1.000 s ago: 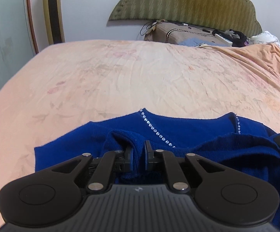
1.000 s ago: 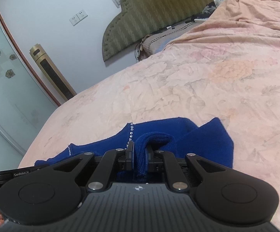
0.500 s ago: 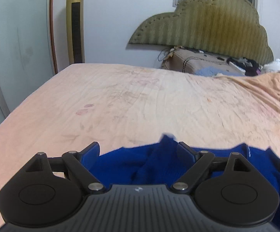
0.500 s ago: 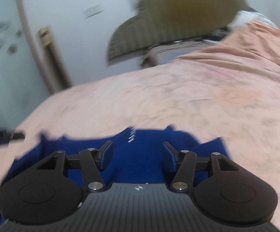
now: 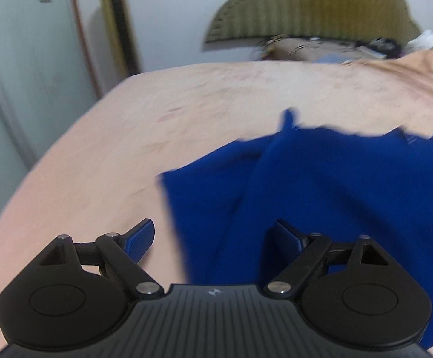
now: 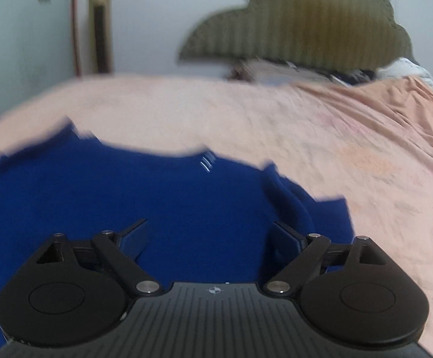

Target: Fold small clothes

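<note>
A dark blue knitted garment [image 5: 336, 185] lies on the peach bedsheet [image 5: 186, 113], with a raised fold running up its middle. My left gripper [image 5: 213, 238] is open over the garment's left edge; the cloth lies loose under the wide gap between the pads, and the left pad hangs over bare sheet. In the right wrist view the same blue garment [image 6: 127, 185] spreads to the left, a short row of rhinestones [image 6: 207, 161] glinting near its far edge. My right gripper [image 6: 213, 235] has its jaws opening wide over the garment's right part, pressing on nothing. Both views are blurred.
A green scalloped headboard [image 6: 300, 21] stands at the far end of the bed with clutter [image 5: 321, 50] below it. A gold tower appliance [image 5: 118, 21] and a frosted glass door [image 5: 22, 59] are at the far left. The sheet bunches up at the right [image 6: 395, 104].
Both grippers were shut on folds of the blue garment and have let go, spreading wide. The left view has shifted left to the garment's edge; the right view has rolled level.
</note>
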### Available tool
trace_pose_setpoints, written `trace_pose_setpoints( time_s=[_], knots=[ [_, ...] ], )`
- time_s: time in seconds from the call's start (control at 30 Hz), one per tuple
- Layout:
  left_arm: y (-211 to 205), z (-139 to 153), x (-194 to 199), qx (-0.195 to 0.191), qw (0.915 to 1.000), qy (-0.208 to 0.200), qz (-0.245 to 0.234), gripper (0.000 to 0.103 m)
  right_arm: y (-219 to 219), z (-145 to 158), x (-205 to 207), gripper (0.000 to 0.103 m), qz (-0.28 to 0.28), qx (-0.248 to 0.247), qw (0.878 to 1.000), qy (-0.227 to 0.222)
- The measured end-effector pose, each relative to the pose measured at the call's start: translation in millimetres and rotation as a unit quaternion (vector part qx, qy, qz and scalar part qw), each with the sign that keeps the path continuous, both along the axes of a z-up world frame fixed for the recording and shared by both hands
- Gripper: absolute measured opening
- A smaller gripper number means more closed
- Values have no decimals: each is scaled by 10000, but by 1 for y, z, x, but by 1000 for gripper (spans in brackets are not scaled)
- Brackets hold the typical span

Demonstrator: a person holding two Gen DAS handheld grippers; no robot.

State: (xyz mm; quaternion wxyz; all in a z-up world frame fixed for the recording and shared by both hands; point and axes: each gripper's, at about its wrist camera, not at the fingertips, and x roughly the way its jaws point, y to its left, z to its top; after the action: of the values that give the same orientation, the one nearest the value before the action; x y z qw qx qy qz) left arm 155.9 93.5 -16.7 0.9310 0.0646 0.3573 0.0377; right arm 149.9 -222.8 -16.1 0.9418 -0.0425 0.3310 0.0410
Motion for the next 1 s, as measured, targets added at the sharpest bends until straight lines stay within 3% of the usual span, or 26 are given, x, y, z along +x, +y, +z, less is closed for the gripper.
trace_pose_setpoints(
  time_s=[0.03, 0.13, 0.23, 0.33, 0.4, 0.53, 0.7, 0.83, 1.0],
  knots=[
    [8, -4, -2, 27, 9999, 36, 130, 87, -4, -1, 2, 86, -163, 38, 9999, 26],
    [41, -4, -9, -665, 9970, 220, 338, 87, -9, 10, -7, 88, -240, 396, 9988, -136],
    [62, 3, -20, -1199, 9917, 202, 424, 81, 8, 18, -19, 89, 125, 347, 9989, -295],
    [62, 11, -31, -1448, 9894, 66, 98, 81, 32, 18, -28, 90, 687, 437, 9963, -259],
    [54, 12, -37, -1425, 9896, 104, -185, 81, 48, 18, -28, 90, 974, 516, 9937, -187],
    [32, 9, -50, -959, 9945, 72, -411, 81, 82, 29, -12, 89, 1456, 830, 9858, -67],
    [16, 4, -63, -457, 9984, 43, -339, 81, 131, 31, 43, 88, 1907, 1203, 9734, 405],
    [22, -5, -63, -714, 9970, 276, -143, 81, 177, 19, 78, 88, 2011, 978, 9724, 657],
    [23, -9, -67, -762, 9966, 312, -71, 81, 206, 7, 102, 93, 1789, 976, 9779, 472]
  ],
)
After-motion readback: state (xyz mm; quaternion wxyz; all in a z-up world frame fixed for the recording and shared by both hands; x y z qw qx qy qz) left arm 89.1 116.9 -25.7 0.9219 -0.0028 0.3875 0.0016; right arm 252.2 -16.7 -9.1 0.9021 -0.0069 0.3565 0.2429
